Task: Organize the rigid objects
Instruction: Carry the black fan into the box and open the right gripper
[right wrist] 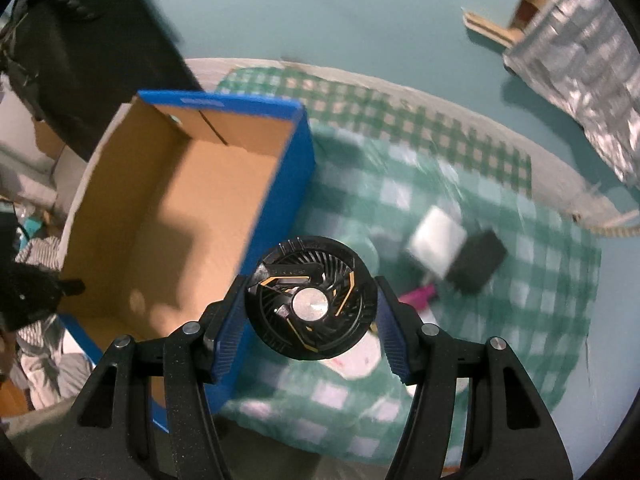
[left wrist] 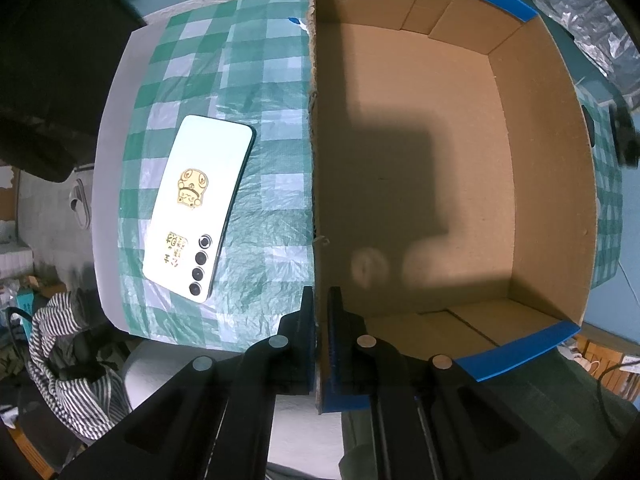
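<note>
Right tongs clamped around round black fan, seemingly airborne.

A green and white checkered cloth covered the table, kinda crinkly like thin plastic. Off the table's edge a striped fabric thing lay in a heap on the floor, with a pale slipper near it. Some silvery crinkled sheeting hung over on the far side, next to a bit of wooden framing. The floor looked teal.
</note>
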The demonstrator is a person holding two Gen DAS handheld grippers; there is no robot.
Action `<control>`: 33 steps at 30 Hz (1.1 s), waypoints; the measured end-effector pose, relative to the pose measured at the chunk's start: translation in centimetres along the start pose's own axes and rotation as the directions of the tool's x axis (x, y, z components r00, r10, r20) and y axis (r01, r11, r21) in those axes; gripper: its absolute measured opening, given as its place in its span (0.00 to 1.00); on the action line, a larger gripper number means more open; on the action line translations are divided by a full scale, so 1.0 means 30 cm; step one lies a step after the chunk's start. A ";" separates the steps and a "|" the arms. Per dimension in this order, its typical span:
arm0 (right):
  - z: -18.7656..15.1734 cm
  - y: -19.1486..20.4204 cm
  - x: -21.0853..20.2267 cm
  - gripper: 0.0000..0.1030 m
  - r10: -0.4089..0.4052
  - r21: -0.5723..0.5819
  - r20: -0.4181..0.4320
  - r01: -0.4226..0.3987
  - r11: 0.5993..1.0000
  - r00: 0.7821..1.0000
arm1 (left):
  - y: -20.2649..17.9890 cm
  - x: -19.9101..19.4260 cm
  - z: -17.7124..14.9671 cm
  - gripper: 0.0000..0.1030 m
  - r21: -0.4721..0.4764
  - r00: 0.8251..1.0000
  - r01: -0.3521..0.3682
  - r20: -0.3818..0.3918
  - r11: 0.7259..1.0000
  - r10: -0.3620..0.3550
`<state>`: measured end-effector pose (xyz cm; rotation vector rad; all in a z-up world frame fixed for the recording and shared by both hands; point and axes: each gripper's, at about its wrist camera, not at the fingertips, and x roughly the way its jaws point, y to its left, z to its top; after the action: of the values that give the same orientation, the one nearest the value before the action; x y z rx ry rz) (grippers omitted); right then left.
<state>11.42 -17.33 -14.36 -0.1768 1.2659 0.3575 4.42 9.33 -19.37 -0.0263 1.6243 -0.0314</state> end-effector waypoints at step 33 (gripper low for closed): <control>0.288 0.241 0.323 0.60 -0.016 -0.215 -0.133 -0.013 0.977 0.991 | -0.006 0.021 0.005 0.04 -0.012 1.000 -0.012 -0.020 1.000 0.012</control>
<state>19.05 -6.19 -20.56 -0.3920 1.3581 0.4881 4.55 9.13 -19.99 -0.0260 1.6448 -0.0126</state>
